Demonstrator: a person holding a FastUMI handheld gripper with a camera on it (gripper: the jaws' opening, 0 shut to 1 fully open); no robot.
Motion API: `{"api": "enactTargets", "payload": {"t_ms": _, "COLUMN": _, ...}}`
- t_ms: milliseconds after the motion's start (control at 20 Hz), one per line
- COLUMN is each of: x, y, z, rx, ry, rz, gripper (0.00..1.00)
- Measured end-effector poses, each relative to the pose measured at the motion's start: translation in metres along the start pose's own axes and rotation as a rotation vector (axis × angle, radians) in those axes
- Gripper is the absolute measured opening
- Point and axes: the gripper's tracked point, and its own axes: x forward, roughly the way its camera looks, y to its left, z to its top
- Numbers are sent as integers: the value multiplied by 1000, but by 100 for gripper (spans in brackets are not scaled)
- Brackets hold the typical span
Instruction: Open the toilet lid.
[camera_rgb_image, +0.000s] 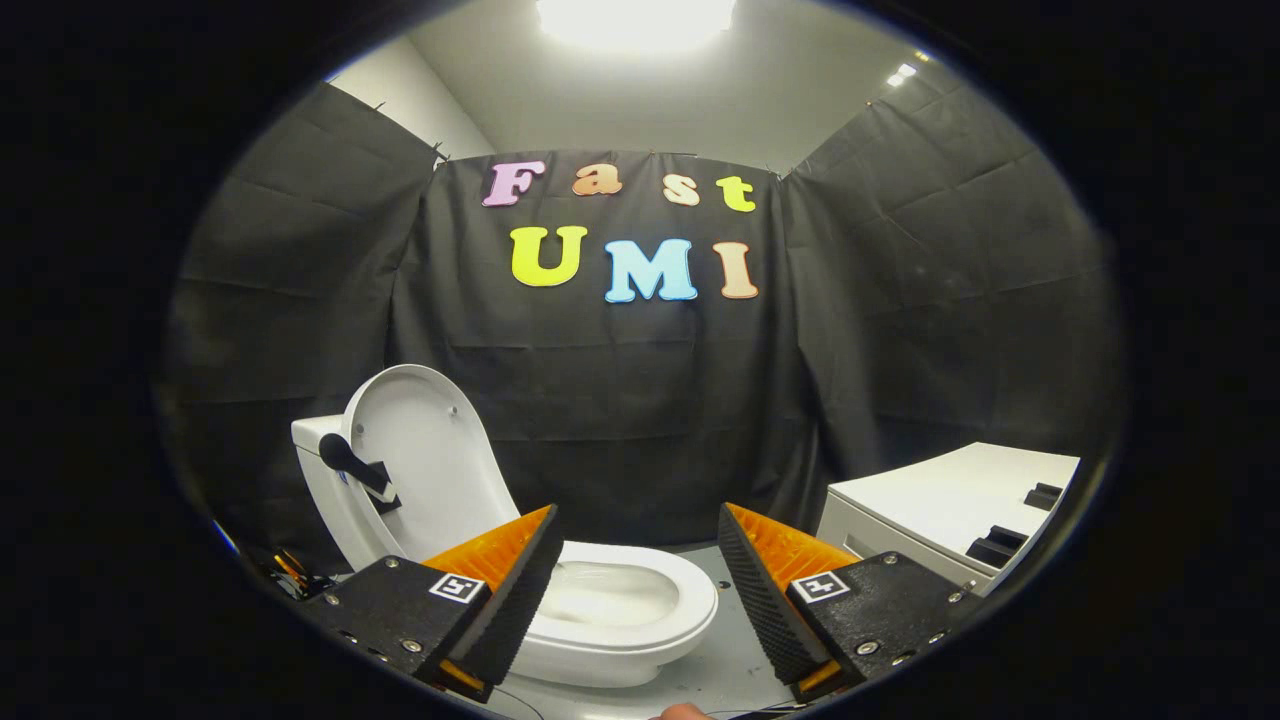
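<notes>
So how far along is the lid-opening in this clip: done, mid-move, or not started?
It looks done. The toilet lid stands upright against the tank, and the seat and bowl lie exposed. Nothing is in hand: the gripper is open, its fingers spread apart with nothing between them, the bowl just beyond. Nothing of the job appears left, apart from pulling away.

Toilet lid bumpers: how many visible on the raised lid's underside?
2 on the toilet lid: one near its upper right edge, one by its left edge. The left finger may hide more. Gripper open, empty, before the bowl.
</notes>
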Motion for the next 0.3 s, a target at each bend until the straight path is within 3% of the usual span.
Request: {"api": "enactTargets", "payload": {"t_ms": 300, "x": 2, "y": -1, "z": 0, "rx": -6, "ry": 0, "rz": -3, "gripper": 95}}
